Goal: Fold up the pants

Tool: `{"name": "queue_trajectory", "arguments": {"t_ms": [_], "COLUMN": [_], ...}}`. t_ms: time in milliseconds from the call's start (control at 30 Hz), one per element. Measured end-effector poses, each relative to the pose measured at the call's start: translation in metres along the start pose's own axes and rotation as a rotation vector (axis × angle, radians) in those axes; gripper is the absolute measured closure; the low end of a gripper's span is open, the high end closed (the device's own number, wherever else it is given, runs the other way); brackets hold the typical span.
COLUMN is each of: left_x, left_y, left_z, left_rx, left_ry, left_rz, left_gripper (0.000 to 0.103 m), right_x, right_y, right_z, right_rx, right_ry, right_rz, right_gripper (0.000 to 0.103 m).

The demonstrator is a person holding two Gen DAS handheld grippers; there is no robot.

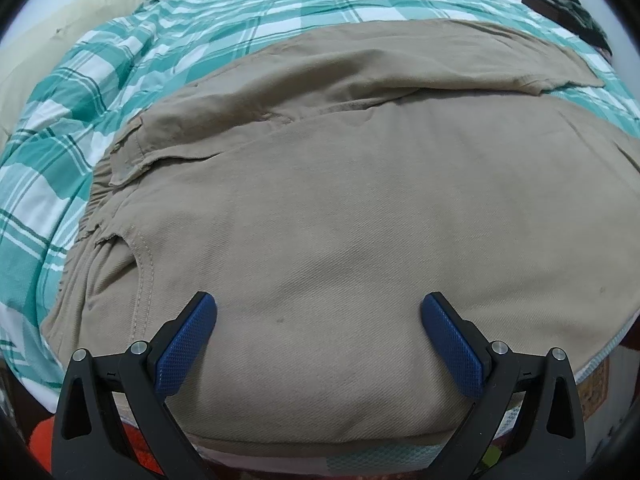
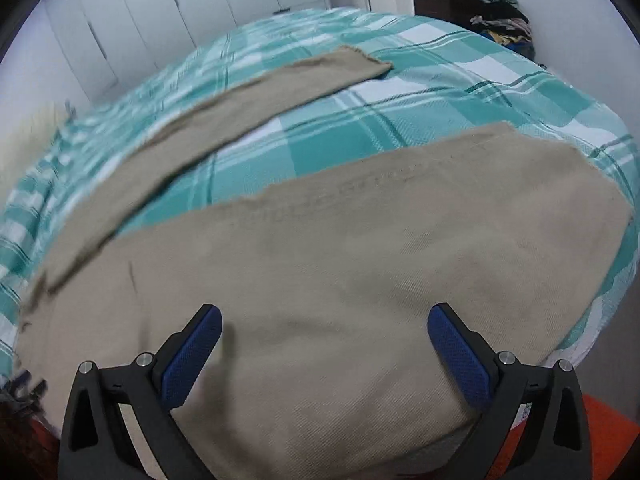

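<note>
Two grippers hover above the khaki pants (image 1: 340, 208), which lie spread on the green-checked bedspread (image 1: 100, 92), legs still parted. The left gripper (image 1: 318, 320) stands wide, holding nothing, near the waistband at 9 o'clock. The right gripper (image 2: 324, 328) is equally wide and empty over the near leg, the far leg running toward 12. Folding looks unstarted; next, each should probably pinch an edge of one leg.

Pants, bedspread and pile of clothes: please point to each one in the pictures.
pants (image 1: 360, 208), left wrist view, on the seat area.
bedspread (image 2: 420, 92), right wrist view, on a bare checked patch between the legs.
pile of clothes (image 2: 496, 20), right wrist view, on its middle.
</note>
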State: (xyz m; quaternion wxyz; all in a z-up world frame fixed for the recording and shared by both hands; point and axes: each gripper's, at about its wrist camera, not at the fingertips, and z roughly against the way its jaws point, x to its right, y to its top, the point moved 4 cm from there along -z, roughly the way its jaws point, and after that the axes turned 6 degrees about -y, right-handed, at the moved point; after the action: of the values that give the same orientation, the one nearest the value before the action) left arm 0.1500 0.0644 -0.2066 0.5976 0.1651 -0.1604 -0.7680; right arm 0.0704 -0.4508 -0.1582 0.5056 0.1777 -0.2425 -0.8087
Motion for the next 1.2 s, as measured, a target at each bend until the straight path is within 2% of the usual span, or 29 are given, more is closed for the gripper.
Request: {"name": "queue_trajectory", "arguments": {"t_ms": [100, 233, 300, 333, 367, 400, 467, 567, 600, 667, 733, 800, 833, 867, 900, 933, 967, 1100, 1167, 1200], "left_x": [0.0, -0.001, -0.002, -0.004, -0.006, -0.011, -0.023, -0.044, -0.049, -0.05, -0.047, -0.048, -0.048, -0.047, -0.046, -0.044, -0.044, -0.046, -0.05, -0.051], "left_y": [-0.001, 0.0, 0.002, 0.003, 0.004, 0.007, 0.017, 0.062, 0.088, 0.127, 0.167, 0.185, 0.185, 0.173, 0.157, 0.141, 0.137, 0.118, 0.112, 0.113], "left_z": [0.001, 0.001, 0.004, 0.006, 0.013, 0.025, 0.046, 0.055, 0.054, 0.049, 0.028, -0.009, -0.036, -0.073, -0.099, -0.109, -0.103, -0.07, -0.055, -0.044], "left_rx": [0.004, 0.004, -0.011, -0.021, -0.026, -0.008, 0.06, 0.102, 0.117, 0.164, 0.194, 0.152, 0.092, -0.029, -0.135, -0.141, -0.095, -0.086, -0.082, -0.051], "left_ry": [-0.001, 0.002, 0.002, -0.002, -0.011, -0.036, -0.097, -0.119, -0.121, -0.103, -0.026, 0.044, 0.081, 0.125, 0.135, 0.118, 0.121, 0.099, 0.118, 0.116], "left_rz": [0.001, 0.013, 0.028, 0.041, 0.065, 0.102, 0.161, 0.243, 0.26, 0.248, 0.208, 0.201, 0.191, 0.167, 0.145, 0.131, 0.127, 0.073, 0.061, 0.065], "left_gripper": [0.0, 0.0, 0.0, 0.001, 0.001, 0.001, 0.001, 0.001, 0.001, 0.001, 0.001, 0.001, 0.001, 0.002, 0.001, 0.001, 0.001, 0.001, 0.002, 0.002], "right_x": [-0.01, -0.025, -0.032, -0.033, -0.033, -0.034, -0.037, -0.037, -0.036, -0.037, -0.036, -0.035, -0.033, -0.032, -0.032, -0.032, -0.032, -0.031, -0.031, -0.031], "right_y": [0.001, 0.008, 0.003, -0.001, -0.009, -0.017, -0.016, -0.017, -0.017, -0.016, -0.018, -0.016, -0.016, -0.016, -0.017, -0.017, -0.017, -0.017, -0.017, -0.017], "right_z": [0.013, 0.039, 0.031, 0.019, 0.0, -0.016, -0.015, -0.015, -0.015, -0.017, -0.018, -0.02, -0.021, -0.021, -0.021, -0.021, -0.021, -0.02, -0.02, -0.021], "right_rx": [0.06, 0.185, 0.147, 0.092, 0.0, -0.061, -0.03, -0.024, -0.02, -0.02, -0.02, -0.021, -0.021, -0.02, -0.019, -0.018, -0.017, -0.013, -0.012, -0.013], "right_ry": [-0.051, -0.033, -0.027, -0.039, -0.063, -0.081, -0.094, -0.086, -0.083, -0.084, -0.08, -0.074, -0.073, -0.073, -0.074, -0.075, -0.074, -0.063, -0.057, -0.055], "right_rz": [0.053, 0.124, 0.163, 0.178, 0.196, 0.209, 0.216, 0.21, 0.209, 0.216, 0.22, 0.222, 0.223, 0.223, 0.224, 0.224, 0.224, 0.23, 0.234, 0.236], "right_gripper": [0.001, 0.001, 0.001, 0.001, 0.0, 0.0, 0.0, 0.0, 0.0, 0.0, 0.0, 0.0, 0.0, 0.0, 0.0, 0.0, 0.0, 0.0, 0.0, 0.0]}}
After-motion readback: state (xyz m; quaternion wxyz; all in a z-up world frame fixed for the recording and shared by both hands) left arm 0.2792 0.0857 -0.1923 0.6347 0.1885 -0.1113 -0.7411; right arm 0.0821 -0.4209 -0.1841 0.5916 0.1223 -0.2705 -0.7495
